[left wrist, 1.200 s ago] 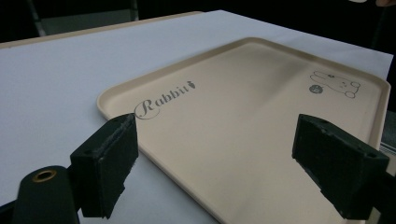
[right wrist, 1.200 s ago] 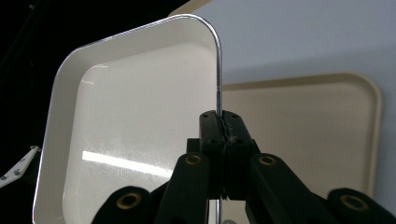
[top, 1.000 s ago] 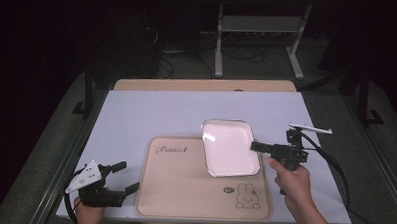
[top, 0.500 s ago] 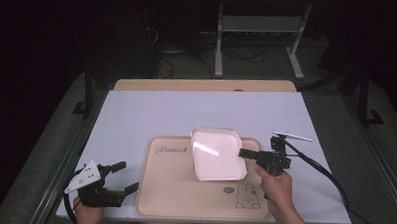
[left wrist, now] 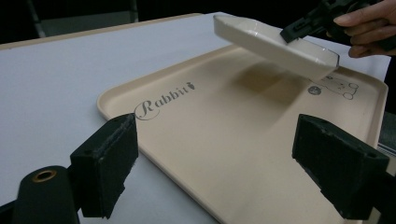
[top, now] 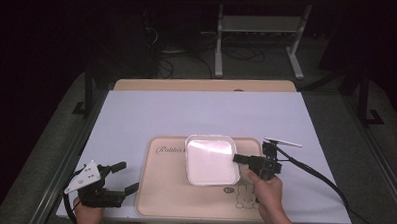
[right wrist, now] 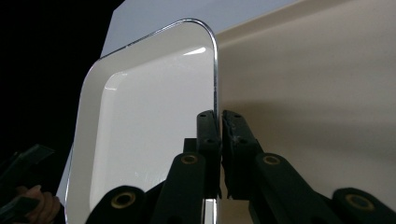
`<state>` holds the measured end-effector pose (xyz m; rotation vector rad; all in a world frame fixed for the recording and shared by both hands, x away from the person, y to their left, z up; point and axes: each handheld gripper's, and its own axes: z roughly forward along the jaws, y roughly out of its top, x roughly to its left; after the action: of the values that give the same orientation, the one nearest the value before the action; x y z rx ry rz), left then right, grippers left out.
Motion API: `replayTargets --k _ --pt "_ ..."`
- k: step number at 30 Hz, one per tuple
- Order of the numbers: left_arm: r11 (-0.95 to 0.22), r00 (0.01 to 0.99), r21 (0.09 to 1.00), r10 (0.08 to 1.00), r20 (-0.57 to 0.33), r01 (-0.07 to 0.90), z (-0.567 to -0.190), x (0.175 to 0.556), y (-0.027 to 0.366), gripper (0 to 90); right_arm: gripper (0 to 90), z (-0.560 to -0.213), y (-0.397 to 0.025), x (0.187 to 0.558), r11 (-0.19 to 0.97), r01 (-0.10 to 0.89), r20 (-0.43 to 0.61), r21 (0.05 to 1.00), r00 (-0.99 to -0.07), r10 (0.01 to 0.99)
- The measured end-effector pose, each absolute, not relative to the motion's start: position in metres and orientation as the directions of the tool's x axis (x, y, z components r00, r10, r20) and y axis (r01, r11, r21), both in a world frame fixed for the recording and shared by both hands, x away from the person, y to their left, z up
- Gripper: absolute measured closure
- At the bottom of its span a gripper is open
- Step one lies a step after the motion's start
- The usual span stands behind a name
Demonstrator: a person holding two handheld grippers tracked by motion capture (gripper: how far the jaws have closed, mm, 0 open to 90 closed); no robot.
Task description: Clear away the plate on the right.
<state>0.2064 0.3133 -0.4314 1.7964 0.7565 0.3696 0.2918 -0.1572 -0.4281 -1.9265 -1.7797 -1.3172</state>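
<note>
Pinching the right rim of the white square plate (top: pixel 210 160), the right gripper (top: pixel 241 159) holds it tilted, apparently clear of the beige rabbit tray (top: pixel 168 203). Near the table's front left corner, the left gripper (top: pixel 124 177) rests wide apart, empty.

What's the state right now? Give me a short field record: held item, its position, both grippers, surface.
held item: white square plate
plate position: lifted and tilted above the beige tray, not resting on it
right gripper: shut on the plate's rim
left gripper: open, holding nothing, at the tray's near left corner
tray: flat on the white table, printed "Rabbit"
</note>
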Motion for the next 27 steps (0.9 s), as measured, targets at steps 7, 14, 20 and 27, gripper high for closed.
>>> replayTargets --k 7,14,20,27 --pt "-0.196 0.748 0.93 0.654 -0.113 0.312 -0.431 0.206 0.313 14.0 87.1 -0.44 -0.149 0.292 -0.257 0.884 0.689 0.39 -0.095 0.718" --pt "-0.193 0.748 0.931 0.654 -0.113 0.309 -0.431 0.206 0.314 14.0 86.7 -0.444 -0.146 0.291 -0.262 0.885 0.677 0.386 -0.078 0.732" --pt "-0.194 0.748 0.931 0.654 -0.113 0.311 -0.431 0.206 0.314 14.0 86.6 -0.446 -0.144 0.291 -0.278 0.878 0.672 0.39 -0.065 0.738" --pt "-0.193 0.748 0.931 0.653 -0.114 0.311 -0.431 0.206 0.314 14.0 83.8 -0.449 -0.143 0.289 -0.287 0.872 0.644 0.397 -0.042 0.764"
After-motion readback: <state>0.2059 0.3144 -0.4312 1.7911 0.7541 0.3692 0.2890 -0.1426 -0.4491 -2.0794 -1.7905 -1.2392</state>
